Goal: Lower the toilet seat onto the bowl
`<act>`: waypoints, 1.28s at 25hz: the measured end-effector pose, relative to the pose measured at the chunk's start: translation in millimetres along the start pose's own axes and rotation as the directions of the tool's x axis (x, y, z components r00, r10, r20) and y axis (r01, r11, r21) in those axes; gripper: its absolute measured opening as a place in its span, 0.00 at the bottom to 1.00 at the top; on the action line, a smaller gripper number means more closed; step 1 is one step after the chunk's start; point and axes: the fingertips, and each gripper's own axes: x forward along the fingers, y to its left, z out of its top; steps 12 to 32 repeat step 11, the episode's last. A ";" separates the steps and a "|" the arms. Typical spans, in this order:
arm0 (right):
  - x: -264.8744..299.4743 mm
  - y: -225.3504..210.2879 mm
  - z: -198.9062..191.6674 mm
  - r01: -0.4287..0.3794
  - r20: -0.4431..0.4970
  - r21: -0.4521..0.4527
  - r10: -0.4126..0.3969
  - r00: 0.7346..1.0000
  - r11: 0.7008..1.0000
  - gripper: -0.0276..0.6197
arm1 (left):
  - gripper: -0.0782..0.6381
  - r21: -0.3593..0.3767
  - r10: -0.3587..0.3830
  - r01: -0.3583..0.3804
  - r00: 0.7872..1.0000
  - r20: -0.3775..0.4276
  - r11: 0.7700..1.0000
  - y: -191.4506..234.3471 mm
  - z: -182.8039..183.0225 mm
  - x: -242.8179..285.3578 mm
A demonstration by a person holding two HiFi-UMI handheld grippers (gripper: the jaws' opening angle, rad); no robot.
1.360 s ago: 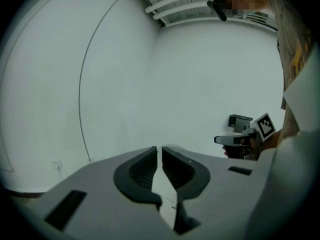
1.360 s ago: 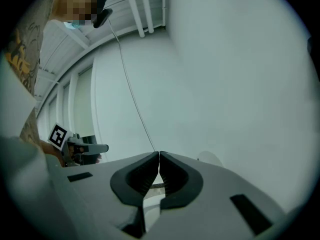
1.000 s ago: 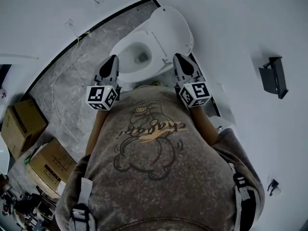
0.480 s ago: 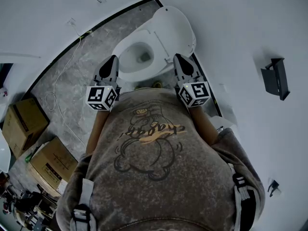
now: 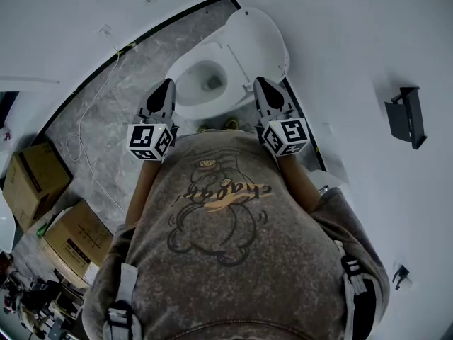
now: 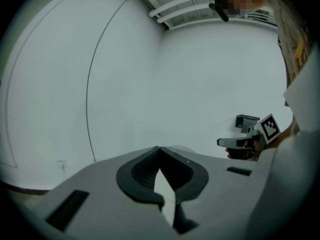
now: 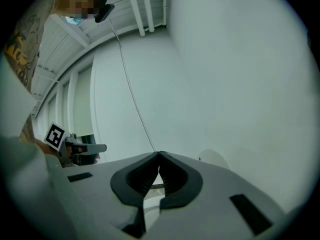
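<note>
The white toilet stands at the top middle of the head view, its bowl point(image 5: 205, 80) uncovered. The seat and lid point(image 5: 258, 41) stand upright against the wall behind it. My left gripper point(image 5: 167, 85) hovers above the bowl's left front rim, and my right gripper point(image 5: 259, 82) is at the bowl's right front, just below the raised seat. Neither touches the toilet. In the left gripper view the left gripper point(image 6: 159, 148) points at bare white wall, jaws shut with nothing between them. The right gripper point(image 7: 159, 153) is likewise shut and holds nothing in its own view.
Two cardboard boxes point(image 5: 32, 183) point(image 5: 74, 243) sit on the grey floor at the left. A thin cable point(image 5: 85, 133) trails along the floor and wall. A black holder point(image 5: 405, 115) hangs on the right wall. The person's yellow shoe tips point(image 5: 228, 124) show below the bowl.
Both grippers keep their places and stay shut. The toilet has shifted slightly up and right in the head view, and the shoe tips show a little more.
</note>
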 end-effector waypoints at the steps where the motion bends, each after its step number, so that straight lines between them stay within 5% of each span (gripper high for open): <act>1: 0.0 -0.5 -0.3 -0.001 -0.001 0.001 0.001 1.000 1.000 0.08 | 0.12 0.001 0.001 -0.001 1.000 0.001 1.000 0.0 0.3 0.3; 32: 6.2 -1.7 -0.9 -0.011 0.000 0.004 0.011 1.000 1.000 0.08 | 0.12 -0.006 0.024 -0.024 1.000 0.002 1.000 8.8 -1.0 -1.5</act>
